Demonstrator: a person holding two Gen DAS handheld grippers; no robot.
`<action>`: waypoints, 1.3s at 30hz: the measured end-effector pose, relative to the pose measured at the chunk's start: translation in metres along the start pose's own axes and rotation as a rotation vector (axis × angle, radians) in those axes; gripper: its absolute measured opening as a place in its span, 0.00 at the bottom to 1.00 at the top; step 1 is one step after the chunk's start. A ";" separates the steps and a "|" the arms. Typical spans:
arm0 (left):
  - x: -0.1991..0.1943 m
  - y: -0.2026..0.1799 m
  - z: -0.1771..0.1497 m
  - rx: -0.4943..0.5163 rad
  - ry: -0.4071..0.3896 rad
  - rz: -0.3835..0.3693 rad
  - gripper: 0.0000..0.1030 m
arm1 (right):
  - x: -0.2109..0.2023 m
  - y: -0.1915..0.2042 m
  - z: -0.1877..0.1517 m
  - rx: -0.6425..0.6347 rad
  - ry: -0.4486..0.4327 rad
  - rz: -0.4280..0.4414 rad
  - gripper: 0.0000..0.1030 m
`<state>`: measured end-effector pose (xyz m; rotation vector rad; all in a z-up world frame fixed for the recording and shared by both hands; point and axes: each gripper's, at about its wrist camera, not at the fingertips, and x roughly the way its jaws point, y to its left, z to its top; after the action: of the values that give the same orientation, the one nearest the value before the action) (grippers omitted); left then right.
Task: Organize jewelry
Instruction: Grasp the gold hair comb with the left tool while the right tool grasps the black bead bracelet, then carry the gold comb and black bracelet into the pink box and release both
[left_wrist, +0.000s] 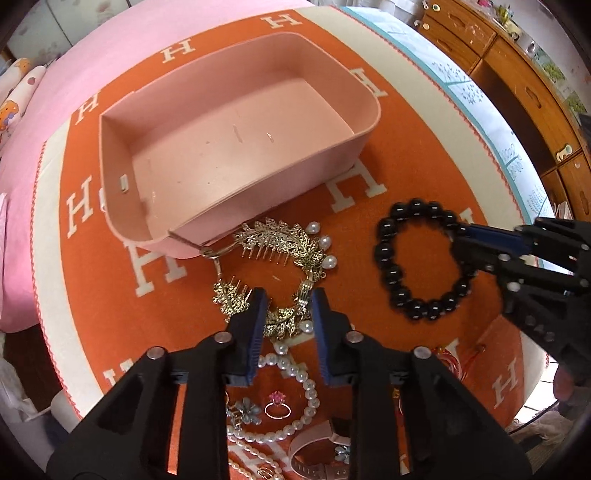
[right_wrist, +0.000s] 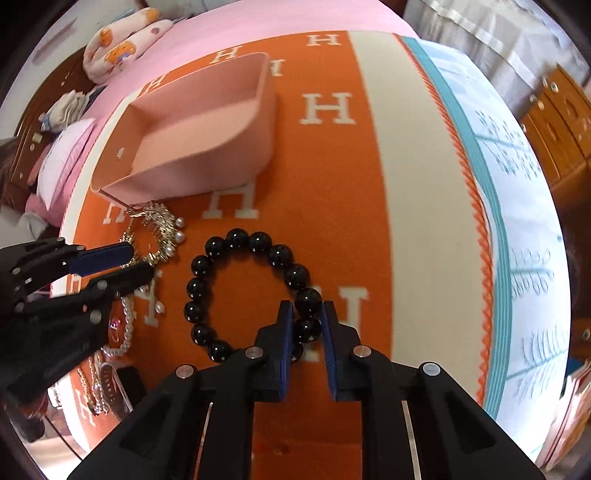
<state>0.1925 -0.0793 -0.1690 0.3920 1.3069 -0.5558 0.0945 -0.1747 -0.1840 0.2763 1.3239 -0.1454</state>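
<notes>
An empty pink box (left_wrist: 236, 147) stands on the orange blanket; it also shows in the right wrist view (right_wrist: 199, 125). A gold leaf hair comb with pearls (left_wrist: 280, 254) lies in front of the box. My left gripper (left_wrist: 286, 295) straddles the comb's near end with its jaws close around it; whether they grip it is unclear. A black bead bracelet (right_wrist: 251, 291) lies flat on the blanket to the right. My right gripper (right_wrist: 306, 308) has its jaws around the bracelet's near-right beads, closed on them.
A pearl necklace (left_wrist: 295, 402), a pink-stone ring (left_wrist: 277, 406), a flower clip (left_wrist: 247, 410) and a pink watch strap (left_wrist: 317, 446) lie near me. The orange H-pattern blanket (right_wrist: 332, 206) covers a bed. Wooden drawers (left_wrist: 517, 74) stand at the right.
</notes>
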 end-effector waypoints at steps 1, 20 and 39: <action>0.002 -0.001 0.001 0.007 0.003 0.004 0.19 | 0.000 -0.003 -0.002 0.008 0.001 0.001 0.14; -0.020 -0.021 -0.003 0.021 -0.060 0.073 0.05 | -0.043 -0.003 0.000 0.020 -0.044 0.047 0.14; -0.138 0.004 0.018 -0.106 -0.247 0.086 0.05 | -0.157 0.046 0.066 -0.055 -0.218 0.235 0.14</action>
<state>0.1870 -0.0639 -0.0304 0.2806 1.0714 -0.4458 0.1303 -0.1573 -0.0120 0.3567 1.0690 0.0575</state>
